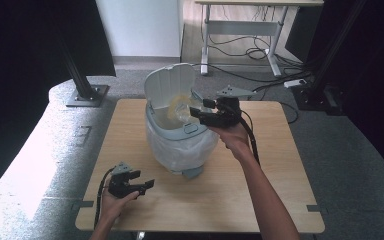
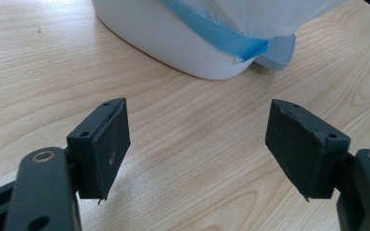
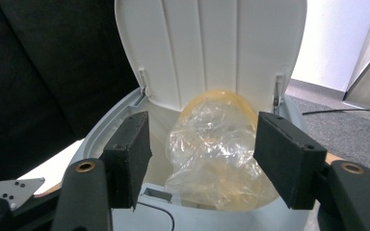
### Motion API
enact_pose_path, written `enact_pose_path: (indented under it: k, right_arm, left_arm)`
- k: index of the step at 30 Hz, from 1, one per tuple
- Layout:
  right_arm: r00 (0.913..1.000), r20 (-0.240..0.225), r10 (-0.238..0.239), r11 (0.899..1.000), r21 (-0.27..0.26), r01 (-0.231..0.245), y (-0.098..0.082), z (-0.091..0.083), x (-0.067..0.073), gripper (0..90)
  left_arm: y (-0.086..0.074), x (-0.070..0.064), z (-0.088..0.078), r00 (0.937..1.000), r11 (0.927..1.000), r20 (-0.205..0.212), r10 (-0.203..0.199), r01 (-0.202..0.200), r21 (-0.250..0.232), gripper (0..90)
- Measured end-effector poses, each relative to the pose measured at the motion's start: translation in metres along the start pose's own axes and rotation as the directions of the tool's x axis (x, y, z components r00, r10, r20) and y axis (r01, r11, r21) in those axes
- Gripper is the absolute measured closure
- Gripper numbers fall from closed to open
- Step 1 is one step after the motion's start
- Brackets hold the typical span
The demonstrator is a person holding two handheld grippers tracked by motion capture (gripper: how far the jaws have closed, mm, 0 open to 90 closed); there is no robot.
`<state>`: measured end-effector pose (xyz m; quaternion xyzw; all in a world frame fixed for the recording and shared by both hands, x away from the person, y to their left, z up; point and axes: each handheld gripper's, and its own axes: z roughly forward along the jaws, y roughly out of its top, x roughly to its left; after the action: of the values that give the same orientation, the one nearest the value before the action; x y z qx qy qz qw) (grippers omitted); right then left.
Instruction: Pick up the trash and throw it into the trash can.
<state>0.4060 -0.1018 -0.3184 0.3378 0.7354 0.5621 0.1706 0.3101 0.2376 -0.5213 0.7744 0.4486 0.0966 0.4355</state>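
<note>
A small pale bin [image 1: 180, 135] stands near the middle of a wooden surface [image 1: 260, 190], its lid [image 1: 170, 85] flipped up at the far side. A white liner [image 1: 180, 150] hangs over the outside of the bin, and a blue strip [image 2: 212, 33] of it wraps low around the bin's base in the left gripper view.

The right gripper [image 1: 200, 110], held in a hand [image 1: 232, 135] reaching in from the near right, hovers level at the bin's right rim and points left over the opening. Its jaws stand apart and released, pressing on nothing. Beyond them, in the right gripper view, a crumpled clear plastic bag [image 3: 217, 159] with a yellowish tint lies inside the bin against the raised lid; it looks free of the pads, though the angle makes that hard to confirm.

The left gripper [image 1: 142, 181] rests low at the near left of the surface, well apart from the bin, held in the other hand [image 1: 112, 202]. Its jaws are spread wide with bare wood between them, pointing toward the bin's base
</note>
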Motion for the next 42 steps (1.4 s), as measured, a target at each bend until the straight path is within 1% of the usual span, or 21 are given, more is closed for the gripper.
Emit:
enact_pose_path:
  k: [4, 5, 6, 7, 8, 10, 11, 12, 15, 16, 19, 22, 25, 26, 28, 31, 36, 42]
  right_arm:
    - [0.9999, -0.006, 0.010, 1.000, 0.011, -0.010, -0.005, 0.003, 0.000, 40.2]
    - [0.9998, -0.011, 0.014, 1.000, 0.017, -0.014, -0.006, 0.004, 0.000, 41.0]
    - [0.9994, -0.026, 0.021, 1.000, 0.024, -0.020, -0.007, 0.007, 0.000, 41.9]
    - [0.9994, -0.026, 0.021, 1.000, 0.024, -0.020, -0.007, 0.007, 0.000, 41.9]
    - [0.9994, -0.028, 0.020, 0.999, 0.041, -0.018, -0.007, 0.013, 0.002, 42.1]
    - [0.9992, -0.032, 0.023, 0.999, 0.050, -0.021, -0.007, 0.016, 0.003, 42.3]
    - [0.9988, -0.039, 0.028, 0.997, 0.076, -0.025, -0.007, 0.025, 0.005, 42.4]
    - [0.9988, -0.039, 0.028, 0.997, 0.076, -0.025, -0.007, 0.025, 0.005, 42.4]
    - [0.9982, -0.055, 0.024, 0.994, 0.105, -0.018, -0.008, 0.031, 0.010, 42.2]
    - [0.9982, -0.058, 0.018, 0.994, 0.105, -0.012, -0.008, 0.031, 0.011, 42.2]
    - [0.9974, -0.069, 0.022, 0.994, 0.104, -0.014, -0.007, 0.029, 0.012, 43.1]
    - [0.9978, -0.060, 0.025, 0.991, 0.133, -0.017, -0.006, 0.028, 0.012, 43.5]
    - [0.9971, -0.072, 0.024, 0.988, 0.157, -0.013, -0.008, 0.030, 0.013, 42.3]
    - [0.9971, -0.074, 0.020, 0.988, 0.157, -0.008, -0.008, 0.029, 0.013, 42.2]
    - [0.9967, -0.078, 0.022, 0.990, 0.141, -0.011, -0.009, 0.026, 0.014, 41.8]
    - [0.9958, -0.084, 0.038, 0.994, 0.109, -0.029, -0.008, 0.016, 0.012, 41.8]
    - [0.9970, -0.066, 0.041, 0.997, 0.062, -0.037, -0.009, -0.005, 0.005, 41.7]
    - [0.9990, -0.034, 0.029, 0.999, 0.021, -0.028, -0.019, -0.035, -0.003, 41.3]
  left_arm:
    - [0.000, 0.001, -0.001, 1.0000, 1.0000, 0.001, -0.002, 0.002, -0.004, 23.8]
    - [0.000, 0.001, -0.001, 1.0000, 1.0000, 0.001, -0.002, 0.002, -0.005, 23.7]
    - [0.000, 0.001, -0.001, 1.0000, 1.0000, 0.001, -0.002, 0.002, -0.005, 23.8]
    - [0.000, 0.001, -0.001, 1.0000, 1.0000, 0.001, -0.003, 0.003, -0.005, 23.8]
    - [0.000, 0.000, -0.001, 1.0000, 1.0000, 0.001, -0.003, 0.003, -0.005, 23.8]
    - [0.001, 0.000, 0.000, 1.0000, 1.0000, 0.001, -0.002, 0.002, -0.004, 23.8]
    - [0.001, 0.000, 0.000, 1.0000, 1.0000, 0.001, -0.002, 0.002, -0.005, 23.7]
    - [0.001, 0.000, -0.001, 1.0000, 1.0000, 0.000, -0.001, 0.001, -0.005, 23.7]
    - [0.000, 0.001, 0.000, 1.0000, 1.0000, 0.001, -0.004, 0.004, -0.004, 23.7]
    - [0.000, 0.002, 0.000, 1.0000, 1.0000, 0.001, -0.004, 0.004, -0.002, 23.8]
    - [0.000, 0.001, 0.001, 1.0000, 1.0000, 0.004, -0.003, 0.003, -0.001, 23.8]
    - [0.000, 0.000, 0.000, 1.0000, 1.0000, 0.003, -0.002, 0.002, -0.004, 23.8]
    - [0.001, 0.001, -0.002, 1.0000, 1.0000, -0.002, -0.003, 0.003, -0.007, 23.8]
    - [0.001, 0.001, -0.002, 1.0000, 1.0000, -0.003, -0.005, 0.005, -0.007, 23.8]
    - [0.000, 0.002, -0.001, 1.0000, 0.9999, -0.004, -0.007, 0.007, -0.009, 23.8]
    - [0.000, 0.002, -0.001, 1.0000, 1.0000, -0.005, -0.006, 0.005, -0.007, 23.9]
    - [0.000, 0.001, -0.001, 1.0000, 1.0000, -0.004, -0.004, 0.004, -0.008, 23.8]
    - [0.001, 0.000, 0.000, 1.0000, 1.0000, -0.005, -0.002, 0.002, -0.007, 23.9]
